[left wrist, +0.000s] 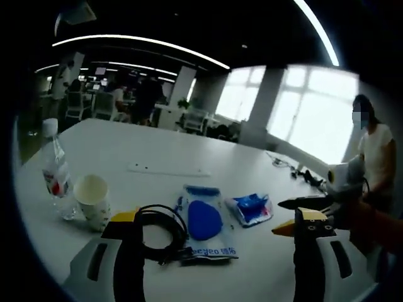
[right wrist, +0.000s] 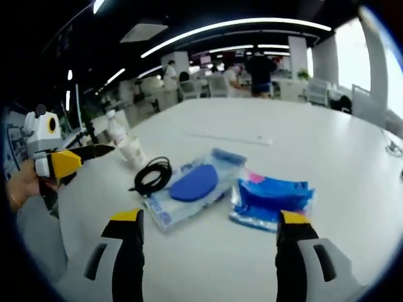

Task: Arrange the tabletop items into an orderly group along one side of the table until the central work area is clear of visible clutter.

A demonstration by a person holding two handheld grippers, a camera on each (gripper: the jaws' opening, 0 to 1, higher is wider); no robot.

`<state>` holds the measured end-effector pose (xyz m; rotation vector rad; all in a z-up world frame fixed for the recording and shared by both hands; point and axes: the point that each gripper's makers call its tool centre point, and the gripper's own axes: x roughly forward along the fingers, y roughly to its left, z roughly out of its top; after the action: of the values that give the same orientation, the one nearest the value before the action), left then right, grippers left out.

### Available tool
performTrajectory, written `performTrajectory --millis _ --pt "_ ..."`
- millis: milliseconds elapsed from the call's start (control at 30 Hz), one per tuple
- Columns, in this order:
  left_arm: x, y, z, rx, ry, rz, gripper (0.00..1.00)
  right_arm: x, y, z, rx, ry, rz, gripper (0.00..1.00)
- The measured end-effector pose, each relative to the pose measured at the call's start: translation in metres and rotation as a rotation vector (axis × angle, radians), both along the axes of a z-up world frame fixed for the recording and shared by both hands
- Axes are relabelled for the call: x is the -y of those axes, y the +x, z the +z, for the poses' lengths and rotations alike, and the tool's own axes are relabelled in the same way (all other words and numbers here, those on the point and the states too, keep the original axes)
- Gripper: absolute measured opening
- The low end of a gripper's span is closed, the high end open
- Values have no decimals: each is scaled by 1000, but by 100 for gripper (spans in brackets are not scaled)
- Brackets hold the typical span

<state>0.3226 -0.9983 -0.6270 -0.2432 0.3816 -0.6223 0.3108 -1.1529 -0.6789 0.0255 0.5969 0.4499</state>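
On the white table (left wrist: 189, 148) lie a coiled black cable (left wrist: 160, 234), a clear packet holding a blue oval (left wrist: 203, 221) and a crumpled blue packet (left wrist: 252, 208). A paper cup (left wrist: 93, 199) and a water bottle (left wrist: 55, 167) stand at the left. My left gripper (left wrist: 214, 220) hangs open just short of the cable and clear packet, holding nothing. In the right gripper view my right gripper (right wrist: 209, 220) is open and empty before the clear packet (right wrist: 192, 185) and blue packet (right wrist: 274, 195); the cable (right wrist: 153, 176), cup (right wrist: 132, 151) and bottle (right wrist: 116, 132) lie beyond.
A thin white strip (left wrist: 167, 170) lies flat mid-table. The right gripper (left wrist: 318, 202) enters the left gripper view from the right, held by a hand. A person (left wrist: 376, 154) stands past the table's right edge. Office desks and chairs fill the background.
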Motion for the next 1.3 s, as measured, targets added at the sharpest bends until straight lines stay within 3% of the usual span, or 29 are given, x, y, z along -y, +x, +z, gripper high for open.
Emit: performTrajectory --millis 467,867,1300 --pt "-45 1 -2 -5 33 92 100 -40 -3 9 18 -15 124 84" --pt "-78 -1 -7 -18 58 155 100 -80 -2 7 15 -11 218 83" --pt "-108 -4 -14 -13 108 217 98 -111 13 -2 39 3 236 73"
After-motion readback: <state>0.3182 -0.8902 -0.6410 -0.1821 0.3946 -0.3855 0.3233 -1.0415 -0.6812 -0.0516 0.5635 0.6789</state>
